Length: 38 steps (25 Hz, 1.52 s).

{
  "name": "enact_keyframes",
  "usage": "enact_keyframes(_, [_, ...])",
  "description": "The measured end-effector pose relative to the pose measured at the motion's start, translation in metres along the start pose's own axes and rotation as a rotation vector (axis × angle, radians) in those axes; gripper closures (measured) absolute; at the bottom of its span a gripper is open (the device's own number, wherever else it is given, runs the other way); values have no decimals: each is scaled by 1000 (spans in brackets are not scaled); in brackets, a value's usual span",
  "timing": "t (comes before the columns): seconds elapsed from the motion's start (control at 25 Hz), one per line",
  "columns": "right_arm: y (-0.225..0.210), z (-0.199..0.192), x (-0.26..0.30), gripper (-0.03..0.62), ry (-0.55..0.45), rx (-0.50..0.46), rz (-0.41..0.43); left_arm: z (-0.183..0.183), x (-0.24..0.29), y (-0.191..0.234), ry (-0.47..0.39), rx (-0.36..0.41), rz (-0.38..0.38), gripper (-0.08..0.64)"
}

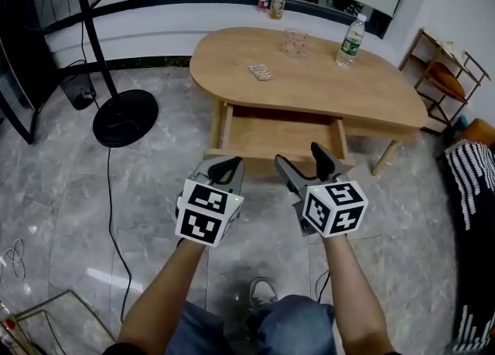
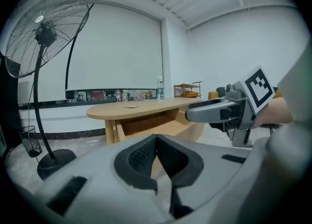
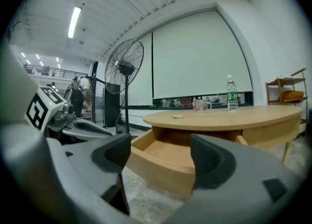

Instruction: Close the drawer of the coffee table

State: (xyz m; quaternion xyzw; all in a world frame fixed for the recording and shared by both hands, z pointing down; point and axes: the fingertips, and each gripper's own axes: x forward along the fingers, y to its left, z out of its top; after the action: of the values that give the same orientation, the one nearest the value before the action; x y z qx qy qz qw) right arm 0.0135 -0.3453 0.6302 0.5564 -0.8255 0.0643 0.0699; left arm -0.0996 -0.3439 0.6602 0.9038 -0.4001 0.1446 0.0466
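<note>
Task state: not started. The drawer (image 1: pixel 282 133) of the coffee table (image 1: pixel 384 156) stands pulled well out from under the tabletop (image 1: pixel 325 83), its interior bare as far as the head view shows.

Left tongs (image 1: pixel 224 166): jaws together at the tips, nothing between them. Right tongs (image 1: pixel 300 156): jaws wide apart, holding nothing; the drawer front shows through the gap in the right gripper view, still apart from the pads.

Both tongs hang side by side in front of the drawer front, near it; no contact visible. A bottle (image 1: pixel 350 40) and a glass (image 1: pixel 295 42) stand on the tabletop.

Remaining, by my reading: bring the tongs against the drawer front and push it fully in, flush with the frame.
</note>
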Motion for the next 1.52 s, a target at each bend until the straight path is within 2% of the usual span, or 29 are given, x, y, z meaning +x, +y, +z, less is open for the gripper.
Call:
enact_keyframes(0.24, [-2,-38,-9,221,-22,65,-12,-9,7,-5,-17,-6,17,558])
enact_keyframes(0.56, [-25,-83,-14,221,-42,241,-43,-5,27,-14,-21,8,10,558])
enact_keyframes(0.8, [-40,-120,-5,221,-78,468,-41,-12,36,-20,-7,20,12,558])
enact_keyframes(1.0, [-55,-137,11,158,-150,719,-37,-22,34,-17,6,5,20,558])
enact_keyframes(1.08, [-60,-137,17,129,-184,788,-35,-25,32,-15,5,-8,28,558])
enact_keyframes(1.36, [-64,-145,17,100,-223,875,-46,-38,28,-9,24,-11,47,558])
enact_keyframes(1.52, [-68,-144,25,98,-236,893,-30,-40,28,-7,31,-2,50,558])
